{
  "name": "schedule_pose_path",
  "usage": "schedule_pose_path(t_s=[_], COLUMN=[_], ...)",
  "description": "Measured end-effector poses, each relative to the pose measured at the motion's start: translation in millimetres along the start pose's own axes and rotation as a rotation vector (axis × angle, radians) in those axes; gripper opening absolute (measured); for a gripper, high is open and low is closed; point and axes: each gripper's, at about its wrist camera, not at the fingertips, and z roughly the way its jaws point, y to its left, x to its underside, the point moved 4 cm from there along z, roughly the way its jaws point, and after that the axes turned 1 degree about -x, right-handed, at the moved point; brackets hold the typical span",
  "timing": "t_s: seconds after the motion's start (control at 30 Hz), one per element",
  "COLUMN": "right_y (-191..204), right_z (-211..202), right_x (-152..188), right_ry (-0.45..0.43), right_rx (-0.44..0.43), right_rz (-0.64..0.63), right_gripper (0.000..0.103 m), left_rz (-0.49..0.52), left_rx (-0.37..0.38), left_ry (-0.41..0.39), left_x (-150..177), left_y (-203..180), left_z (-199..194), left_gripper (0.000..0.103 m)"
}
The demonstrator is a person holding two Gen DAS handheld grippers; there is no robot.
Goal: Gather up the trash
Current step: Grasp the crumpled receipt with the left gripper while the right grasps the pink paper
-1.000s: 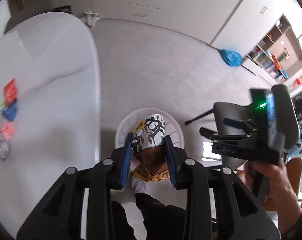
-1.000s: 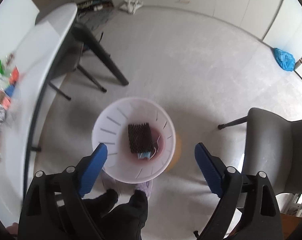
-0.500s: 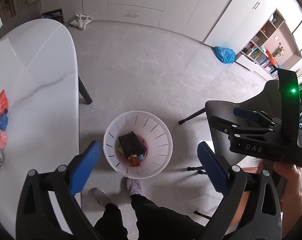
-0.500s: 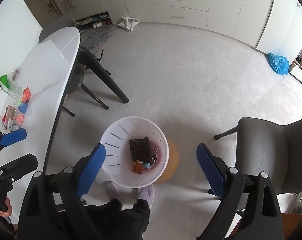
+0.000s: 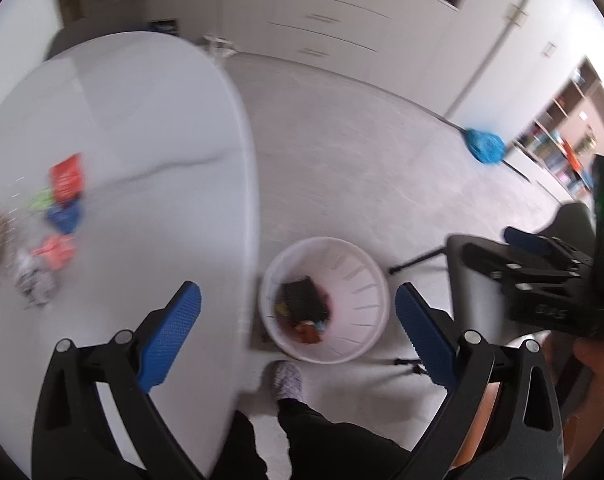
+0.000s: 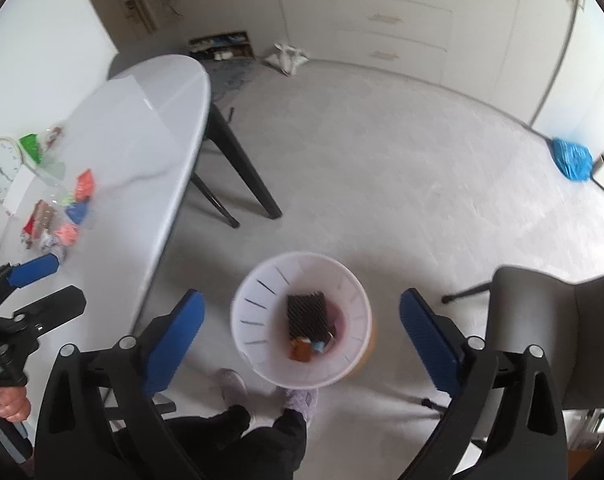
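A white slotted trash bin point(image 5: 365, 280) point(image 6: 262, 292) stands on the floor beside the table and holds a black mesh piece point(image 6: 306, 316) and a few small wrappers. Several wrappers, red point(image 5: 66, 179), blue point(image 5: 64, 217), pink point(image 5: 58, 249) and a crumpled grey one point(image 5: 34, 284), lie on the white table point(image 5: 142, 140) point(image 6: 142, 132). My left gripper point(image 5: 298, 328) is open and empty, over the table edge and the bin. My right gripper point(image 6: 302, 326) is open and empty above the bin. Each gripper also shows in the other's view, the right one point(image 5: 541, 256) and the left one point(image 6: 38, 280).
A grey chair point(image 6: 561, 320) stands right of the bin. A blue bag point(image 6: 573, 158) lies by the far cabinets. A wall clock point(image 6: 0, 168) lies at the table's left end. The person's feet point(image 6: 298, 400) are just in front of the bin.
My left gripper opened and dropped the patterned snack wrapper into the bin, then rose and swung left toward the table. My right gripper rose, still open.
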Motion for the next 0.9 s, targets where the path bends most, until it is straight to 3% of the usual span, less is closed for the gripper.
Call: schedule_pose_path(t_s=[0.27, 0.47, 0.63, 0.8, 0.9], right_y=[81.4, 139.6, 181.6, 207.5, 217.6], right_z=[0.2, 9.7, 20.6, 32.8, 40.1], right_x=[-28.6, -39.6, -46.6, -51.7, -54.5], right_ry=[-0.039, -0.031, -0.007, 0.024, 0.042], right_rx=[-0.084, -0.141, -0.178, -0.187, -0.192], right_rz=[-0.108, -0.172, -0.22, -0.257, -0.27], right_gripper=[0.1, 0.1, 0.1, 0.1, 0.1], left_rz=[-0.168, -0.339, -0.404, -0.424, -0.424], left_rx=[-0.19, -0.299, -0.333, -0.324, -0.306], left_ry=[-0.058, -0.05, 0.004, 0.03, 0.04], left_x=[12.4, 23.6, 27.9, 28.0, 26.7], left_y=[108.7, 199.9, 245.2, 261.5, 266.4], left_z=[-27.6, -21.8, 10.7, 35.3, 43.9], left_gripper=[0.093, 0.093, 0.093, 0.092, 0.08])
